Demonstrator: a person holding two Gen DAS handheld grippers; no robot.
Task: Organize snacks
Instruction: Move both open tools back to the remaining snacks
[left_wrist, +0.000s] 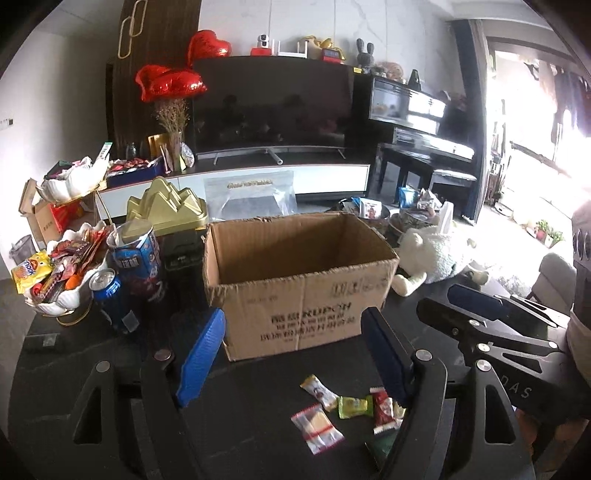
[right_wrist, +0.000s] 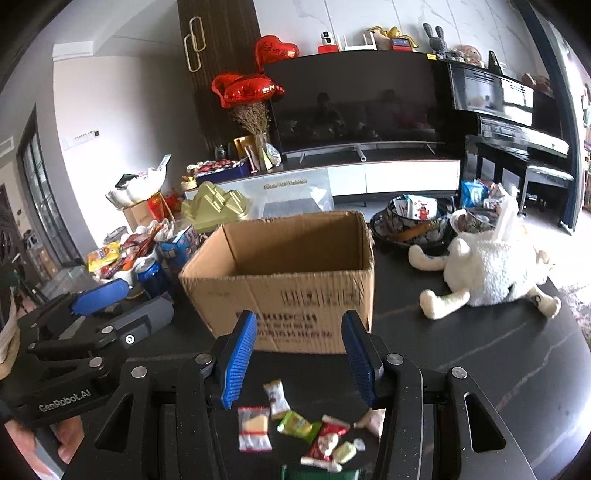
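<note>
Nearest the lenses, 2 black grippers with blue ribbed pads are seen, each with its fingers spread wide apart and nothing held between them: the left gripper (left_wrist: 293, 356) and the right gripper (right_wrist: 299, 356), both raised over a dark tabletop (right_wrist: 480, 354). Just beyond the fingertips, an open brown cardboard box (left_wrist: 295, 295) with printed lettering on its front wall is seen standing upright; no contents can be made out inside it. To its right, a white fluffy plush toy (right_wrist: 487, 273) is laid on its side, with a dark patterned bowl of packets (right_wrist: 410, 225) behind it. To the left of the box, a white shell-shaped dish heaped with colourful snack packets (left_wrist: 55, 280) is set, with a blue drink can (left_wrist: 109, 295) just beside it.

Small wrapped snacks are scattered on the tabletop in front of the box, close together beneath the right gripper: a clear packet with red bands and a yellow piece (right_wrist: 254, 428), a red and white wrapper (right_wrist: 327, 441), a green wrapper (right_wrist: 297, 424) and a white and brown wrapper (right_wrist: 277, 398).
</note>
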